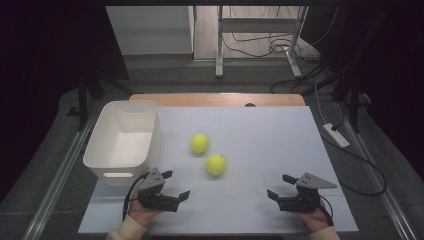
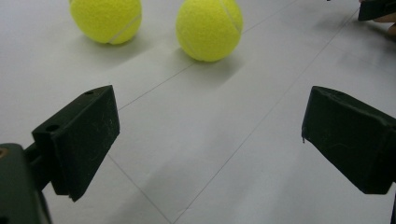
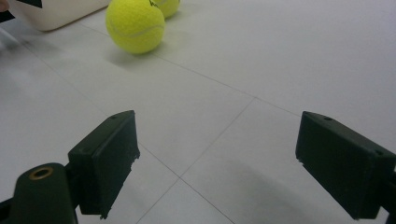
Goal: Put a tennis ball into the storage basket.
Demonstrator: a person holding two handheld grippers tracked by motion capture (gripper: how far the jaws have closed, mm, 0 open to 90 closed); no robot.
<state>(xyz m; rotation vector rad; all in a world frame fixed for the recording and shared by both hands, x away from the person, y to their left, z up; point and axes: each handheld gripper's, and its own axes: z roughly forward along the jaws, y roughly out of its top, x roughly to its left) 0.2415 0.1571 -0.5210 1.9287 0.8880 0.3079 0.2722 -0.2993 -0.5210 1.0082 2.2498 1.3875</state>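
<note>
Far ball (image 3: 167, 5) half behind near ball (image 3: 135, 25)

Your high view looks forward and down on the whole table (image 1: 280, 125) from above your side. Each gripper view sits low and close over the tabletop, facing between its own jaws. All three share the two balls (image 1: 216, 164), at upper left in both gripper views.

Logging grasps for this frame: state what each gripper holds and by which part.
Nothing is held. The left gripper and right gripper both stand open above the table, apart from the two tennis balls.
</note>
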